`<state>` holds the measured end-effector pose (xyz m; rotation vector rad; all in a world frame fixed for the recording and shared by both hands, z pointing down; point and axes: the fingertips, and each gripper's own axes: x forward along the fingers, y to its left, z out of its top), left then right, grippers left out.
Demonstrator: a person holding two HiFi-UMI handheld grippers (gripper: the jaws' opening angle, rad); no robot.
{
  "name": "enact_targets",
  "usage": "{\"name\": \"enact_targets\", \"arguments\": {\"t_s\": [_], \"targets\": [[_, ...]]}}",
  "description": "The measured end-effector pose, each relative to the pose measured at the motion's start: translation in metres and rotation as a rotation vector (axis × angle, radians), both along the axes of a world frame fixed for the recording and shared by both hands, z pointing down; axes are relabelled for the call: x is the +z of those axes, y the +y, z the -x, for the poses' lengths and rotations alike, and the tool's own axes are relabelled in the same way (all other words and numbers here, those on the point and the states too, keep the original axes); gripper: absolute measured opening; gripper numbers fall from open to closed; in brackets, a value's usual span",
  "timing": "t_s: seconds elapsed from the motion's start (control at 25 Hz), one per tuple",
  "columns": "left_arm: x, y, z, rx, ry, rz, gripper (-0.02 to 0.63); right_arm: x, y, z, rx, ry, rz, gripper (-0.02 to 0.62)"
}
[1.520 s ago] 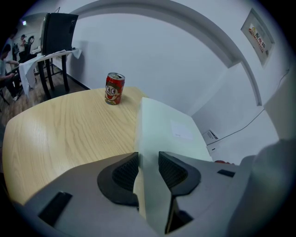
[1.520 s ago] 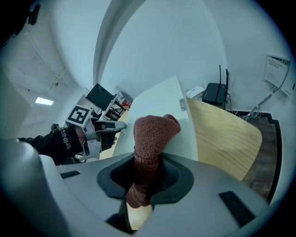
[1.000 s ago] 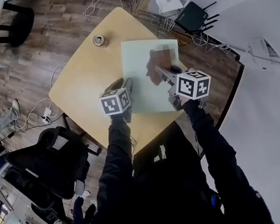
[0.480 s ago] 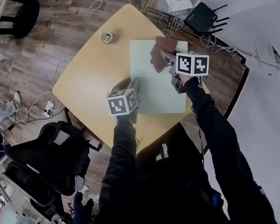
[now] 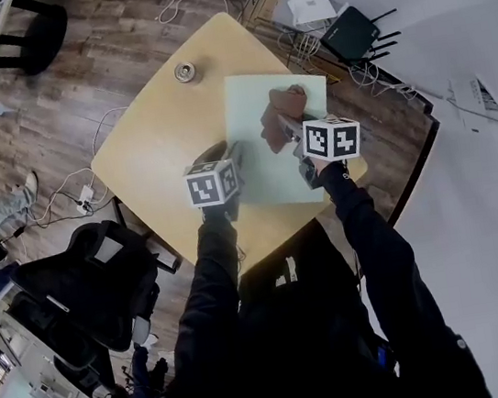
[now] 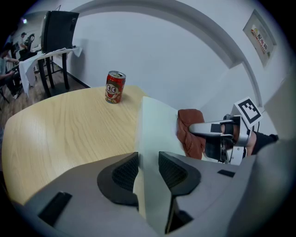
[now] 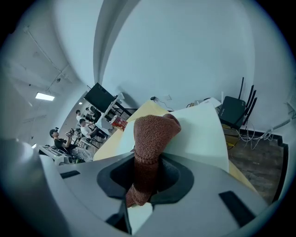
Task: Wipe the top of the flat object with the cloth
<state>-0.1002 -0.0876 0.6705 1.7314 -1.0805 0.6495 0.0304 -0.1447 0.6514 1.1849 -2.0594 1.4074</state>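
Gripping rust-brown knitted cloth [image 5: 281,114] w/ clenched R fingers [image 7: 178,177], over far end of pale-green flat sheet [image 5: 263,171] on light-wood desk [image 5: 160,132]. L fingers [image 6: 122,173] spread, straddling sheet edge. Cloth soft, light; sheet prob. slides, so I'd pin it.

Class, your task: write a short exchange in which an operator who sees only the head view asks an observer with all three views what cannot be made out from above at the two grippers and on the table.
Operator: From above I can't see the tips. Is the cloth gripped?
Observer: Yes. The right gripper is shut on it, with brown knit bunched between its pads.
Operator: And the other one?
Observer: The left gripper is open, with one jaw on either side of the pale green board's edge.
Operator: What is the round thing near the table corner?
Observer: An upright red can with a cartoon face on its side.
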Motion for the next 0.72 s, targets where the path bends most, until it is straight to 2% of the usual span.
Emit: {"name": "enact_targets", "arguments": {"t_s": [0.72], "targets": [[0.002, 0.001, -0.001, -0.007, 0.012, 0.001, 0.153, 0.003, 0.093, 0.010, -0.016, -0.029, 0.050, 0.106]]}}
